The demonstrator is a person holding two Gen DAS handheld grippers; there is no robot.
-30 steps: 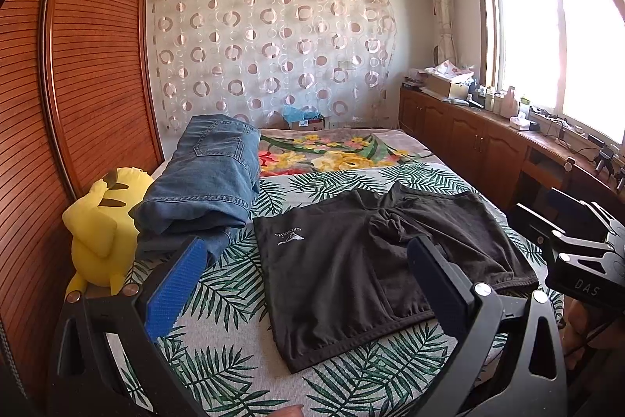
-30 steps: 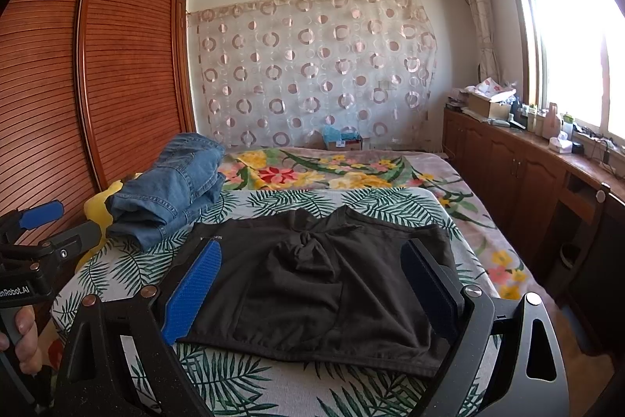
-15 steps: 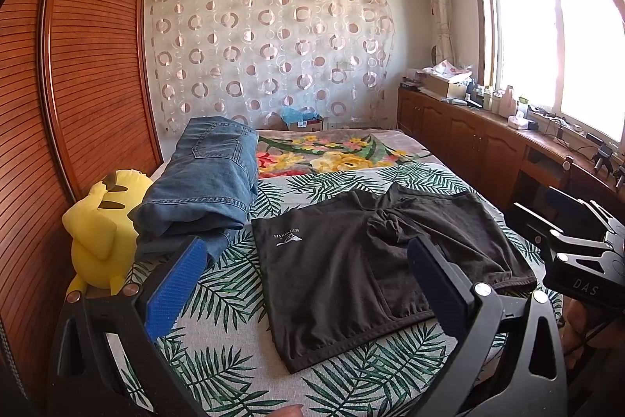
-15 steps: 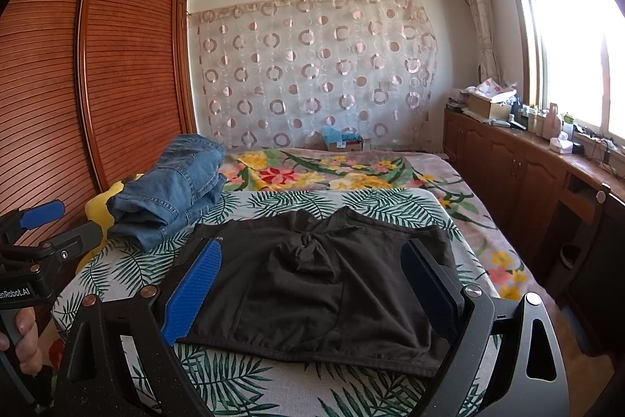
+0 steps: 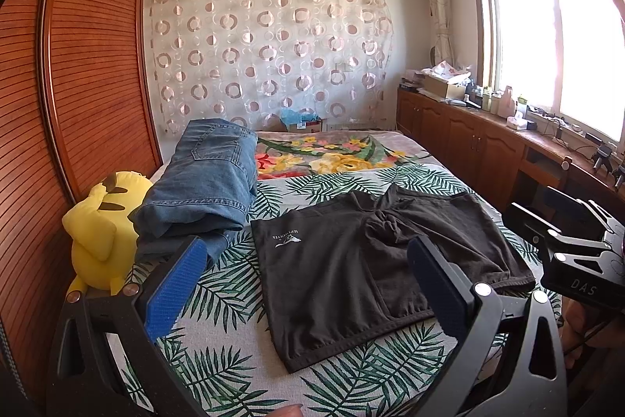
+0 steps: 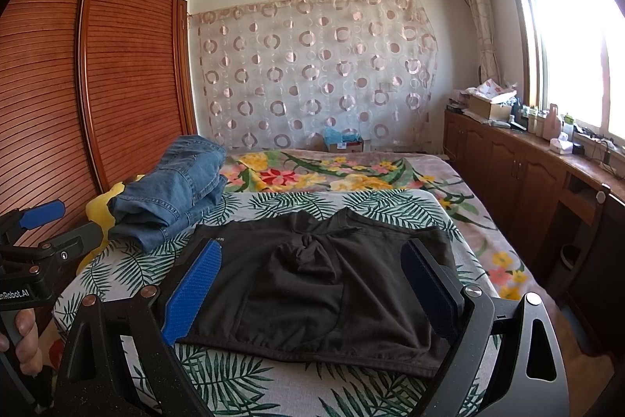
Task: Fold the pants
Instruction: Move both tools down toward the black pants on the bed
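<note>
While both tools wait above the near edge of the bed, the scene is like this:

Black shorts: the black shorts [image 5: 375, 260] lie spread flat in the middle of the frame on the palm-leaf bedspread [image 5: 218, 370], with a small white logo near their upper left corner; the cloth is bunched at the crotch. In the right wrist view the shorts [image 6: 312, 284] fill the centre of the frame.

Left hand-held gripper: the left hand-held gripper [image 5: 300, 284] has its two blue pads wide apart and holds nothing; it hangs above the lower part of the shorts and does not touch them. It shows also at the left edge of the right wrist view [image 6: 39, 221], with fingers of a hand [image 6: 21, 342] on the handle.

Right hand-held gripper: the right hand-held gripper [image 6: 312, 288] is spread wide as well and is empty, with the shorts seen between its pads. In the left wrist view it stands at the right edge of the frame [image 5: 562, 229].

Folded jeans: a pile of folded blue jeans [image 5: 207, 182] lies left of the shorts, just beside them.

Yellow plush toy: a yellow plush toy [image 5: 97, 233] sits at the left of the frame, between the jeans and the wooden wardrobe [image 5: 90, 73].

Far end: a floral blanket [image 5: 332, 155] covers the far part of the bed, in front of the circle-pattern curtain [image 5: 265, 53].
</note>
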